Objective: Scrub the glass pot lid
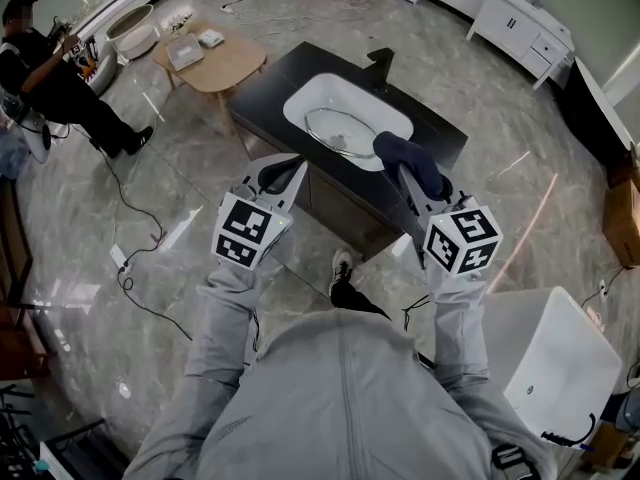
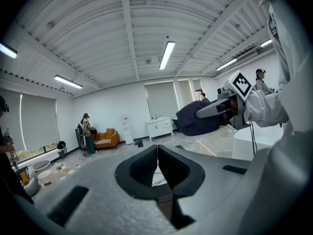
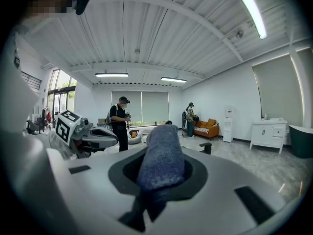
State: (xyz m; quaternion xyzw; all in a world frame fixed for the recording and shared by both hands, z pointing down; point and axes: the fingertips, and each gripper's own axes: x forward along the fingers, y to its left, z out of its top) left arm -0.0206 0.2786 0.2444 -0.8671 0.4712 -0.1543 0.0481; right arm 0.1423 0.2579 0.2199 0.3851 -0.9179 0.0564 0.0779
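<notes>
The glass pot lid (image 1: 338, 131) lies in the white sink (image 1: 392, 120) of a black counter, seen in the head view. Both grippers are held up near the counter's front edge, pointing level across the room. My left gripper (image 1: 284, 174) (image 2: 157, 161) is shut, its dark pads meeting with nothing between them. My right gripper (image 1: 418, 173) (image 3: 161, 173) is shut on a dark blue cloth (image 1: 408, 159) (image 3: 161, 154), which sticks out past the jaws. In the left gripper view the right gripper (image 2: 222, 108) and its cloth (image 2: 194, 119) show at the right.
A black faucet (image 1: 380, 66) stands behind the sink. A wooden coffee table (image 1: 222, 63) and a seated person (image 1: 55, 80) are to the far left. A white tub (image 1: 555, 363) is at the lower right, a white cabinet (image 1: 522, 23) at the back. Cables (image 1: 130, 268) trail on the floor.
</notes>
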